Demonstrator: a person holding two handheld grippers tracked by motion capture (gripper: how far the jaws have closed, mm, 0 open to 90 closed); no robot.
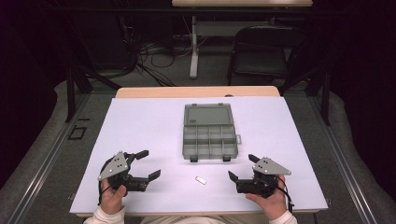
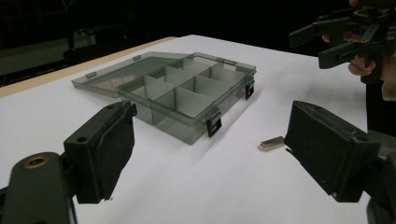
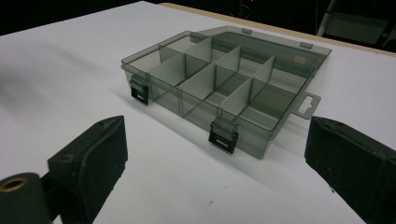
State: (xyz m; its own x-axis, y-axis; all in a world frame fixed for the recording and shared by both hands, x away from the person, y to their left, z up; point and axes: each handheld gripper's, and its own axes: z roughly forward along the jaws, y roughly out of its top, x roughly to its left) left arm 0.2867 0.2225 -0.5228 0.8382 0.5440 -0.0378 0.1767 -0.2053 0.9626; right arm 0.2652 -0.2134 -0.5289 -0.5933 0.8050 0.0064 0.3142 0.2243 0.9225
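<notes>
A grey see-through compartment box (image 1: 209, 140) lies open at the middle of the white table, lid folded flat behind it; its compartments (image 2: 187, 91) (image 3: 224, 84) look empty. A small silver bar (image 1: 201, 180) (image 2: 271, 143) lies on the table in front of the box. My left gripper (image 1: 148, 164) is held at the near left, jaws open, nothing between them; the left gripper (image 2: 210, 154) points at the box and the bar. My right gripper (image 1: 243, 167) is held at the near right, jaws wide open and empty; the right gripper (image 3: 219, 158) faces the box's latches.
The white table sheet (image 1: 140, 126) ends in a wooden far edge (image 1: 196, 91). Beyond it stand a dark chair (image 1: 261, 51) and a table leg (image 1: 194, 46) with cables on the floor. The other hand and its gripper (image 2: 350, 37) appear at the upper right of the left gripper view.
</notes>
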